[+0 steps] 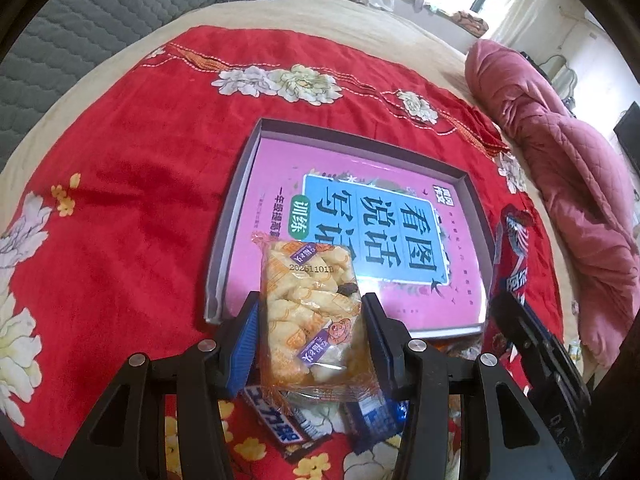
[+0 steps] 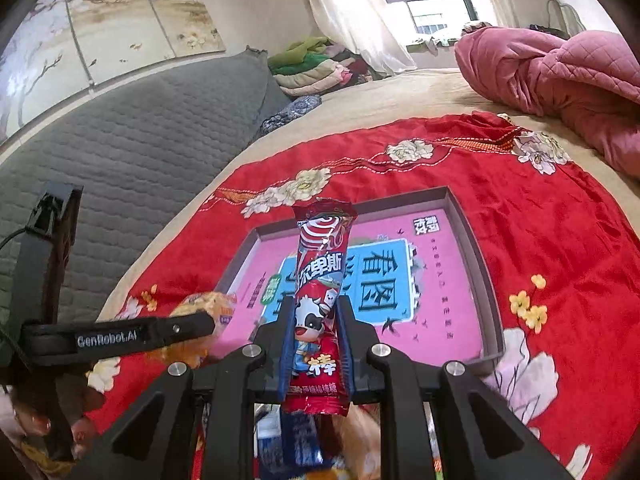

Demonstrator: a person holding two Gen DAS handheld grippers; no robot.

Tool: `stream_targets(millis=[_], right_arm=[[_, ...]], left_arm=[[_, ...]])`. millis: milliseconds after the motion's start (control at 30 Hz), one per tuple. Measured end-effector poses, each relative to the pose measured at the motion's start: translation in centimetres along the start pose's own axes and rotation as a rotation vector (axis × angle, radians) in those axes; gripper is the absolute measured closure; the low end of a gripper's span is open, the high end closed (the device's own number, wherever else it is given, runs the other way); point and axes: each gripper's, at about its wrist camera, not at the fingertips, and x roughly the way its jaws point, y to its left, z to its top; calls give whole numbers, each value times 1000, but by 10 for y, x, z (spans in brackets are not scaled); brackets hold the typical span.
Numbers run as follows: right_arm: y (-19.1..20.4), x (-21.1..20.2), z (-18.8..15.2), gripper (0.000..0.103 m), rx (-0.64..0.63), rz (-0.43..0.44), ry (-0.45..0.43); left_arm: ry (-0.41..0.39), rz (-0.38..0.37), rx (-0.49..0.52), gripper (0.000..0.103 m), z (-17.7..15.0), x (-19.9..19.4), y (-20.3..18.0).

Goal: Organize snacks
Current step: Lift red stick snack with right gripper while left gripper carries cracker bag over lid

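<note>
One box (image 1: 236, 216); two held snack packets (image 1: 308, 312) (image 2: 320, 304); two grippers (image 1: 310, 312) (image 2: 316, 320)

**Red lollipop packet held above the box**

We see our right gripper (image 2: 314, 320) closed on a red lollipop packet (image 2: 320, 280), which stands upright between the fingers. Behind it lies the shallow grey box (image 2: 480, 264) with a pink book (image 2: 436, 308) inside, on the red flowered cloth (image 2: 540, 216). At the left, the left gripper (image 2: 132, 336) carries a yellow snack bag (image 2: 212, 304).

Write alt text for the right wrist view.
The right gripper clamps a tall red lollipop wrapper with a cartoon cow, upright above a shallow grey tray lined with a pink book cover on a red floral cloth.
</note>
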Motion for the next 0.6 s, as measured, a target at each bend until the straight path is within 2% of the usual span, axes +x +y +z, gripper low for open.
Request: stream_targets(millis=[400,600], right_arm=[[-37,15,7,83,80,-36,13],[-53,30,5,83,103,-73,64]], left_arm=[[9,41,-6,52,16,21,-3],[14,41,2,52,19,33,-4]])
